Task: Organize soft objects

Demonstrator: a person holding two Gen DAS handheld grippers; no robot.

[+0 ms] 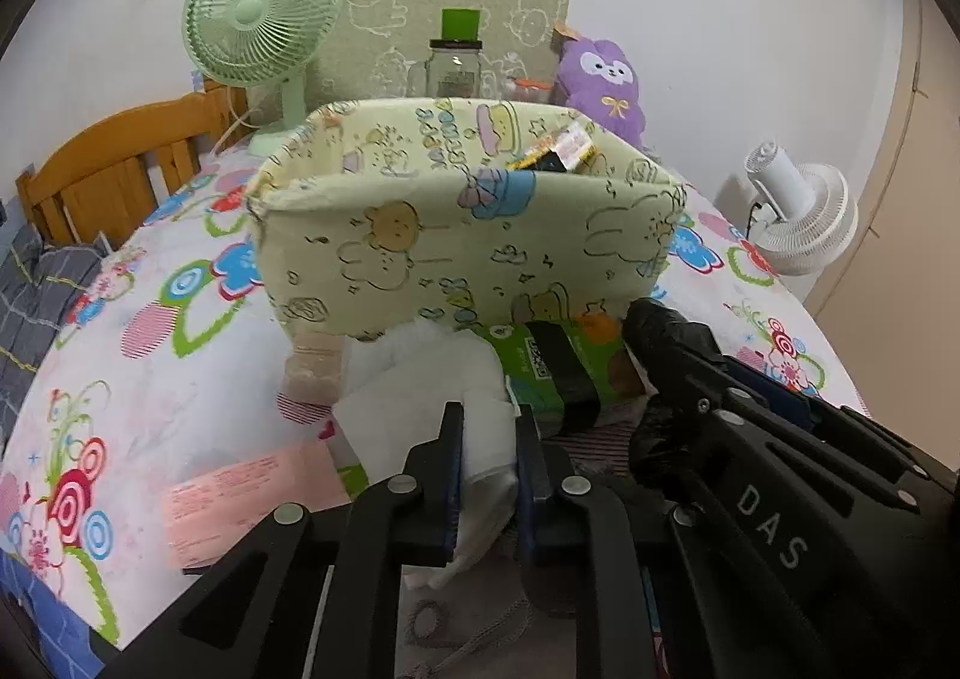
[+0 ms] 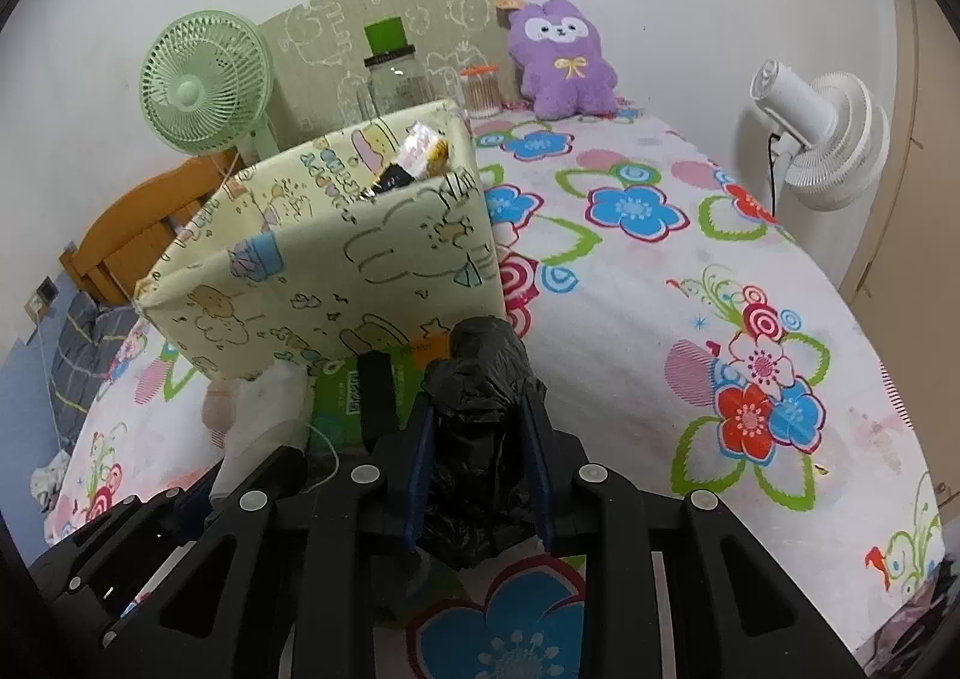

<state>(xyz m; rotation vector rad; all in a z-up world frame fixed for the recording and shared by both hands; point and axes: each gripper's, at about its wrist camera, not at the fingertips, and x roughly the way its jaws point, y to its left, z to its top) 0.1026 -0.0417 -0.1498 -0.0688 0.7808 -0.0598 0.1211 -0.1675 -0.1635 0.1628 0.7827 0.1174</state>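
While both sit on the bed before the bin [image 1: 456, 235], I see my left gripper [image 1: 489, 439] clamping the white pad [image 1: 420, 379] and my right gripper [image 2: 477, 433] squeezing the black bag [image 2: 480, 373]

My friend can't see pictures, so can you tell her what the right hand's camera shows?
The right gripper is shut on a crumpled black plastic bag on a flowery bedsheet. Just ahead stands a pale yellow cartoon fabric box, with a green packet at its base. Behind are a green fan and a purple plush toy.
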